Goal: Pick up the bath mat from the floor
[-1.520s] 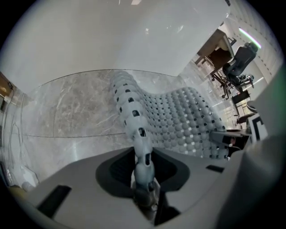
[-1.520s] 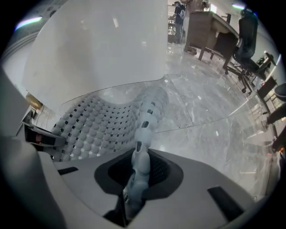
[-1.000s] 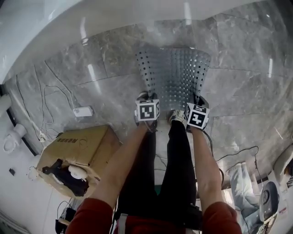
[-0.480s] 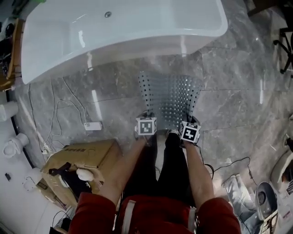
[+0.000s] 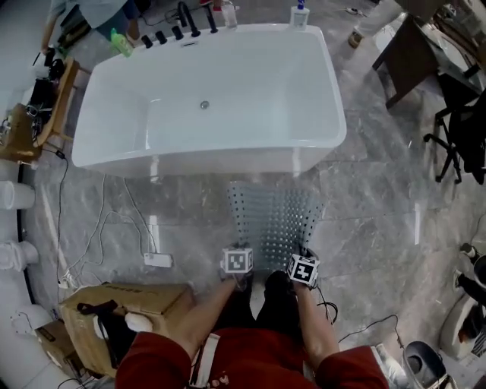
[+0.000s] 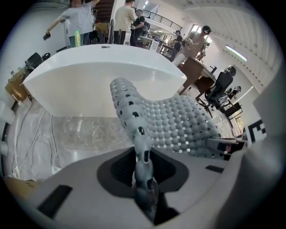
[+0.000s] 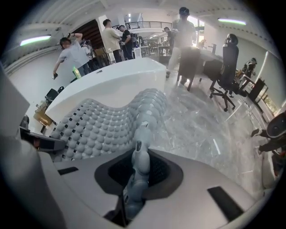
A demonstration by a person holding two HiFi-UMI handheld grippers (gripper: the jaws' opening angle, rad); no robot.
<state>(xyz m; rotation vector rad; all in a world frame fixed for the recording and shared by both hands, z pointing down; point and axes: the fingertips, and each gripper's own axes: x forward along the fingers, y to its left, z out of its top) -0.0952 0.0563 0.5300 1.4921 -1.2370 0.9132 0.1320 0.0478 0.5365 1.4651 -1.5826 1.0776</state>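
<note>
Rising fast with both hands over the last second; now seeing the whole white bathtub (image 5: 205,99) from the head view, versus just its rim earlier. Left tongs (image 6: 144,176) clenched on the near-left edge of the bath mat (image 5: 277,216), right tongs (image 7: 137,174) clenched on the near-right edge. Same pinch as before, no slip seen.

Near edge of mat up at hand level, well off the marble floor (image 5: 380,220). Rest draping away toward the tub, sagging between the two grips. Can't tell whether far edge clear of floor yet. Reads as pick-up mostly done: keep lifting until hanging free, and keep both pinches tight on that thin perforated rubber.

Around:
- Tub just beyond mat's far edge, close enough to brush if swung forward.
- Cardboard box (image 5: 114,304) near left.
- White power adapter (image 5: 158,260) and loose cables (image 5: 91,228) on floor left of mat, well apart from it.
- Another cable (image 5: 364,328) near right by the feet: trip risk, not a snag on the mat.
- Office chair (image 5: 459,140) far right, bottle (image 5: 300,15) on tub's far rim, people (image 7: 111,33) standing beyond tub.

Nothing on top of mat, nothing blocking a straight-up path.
</note>
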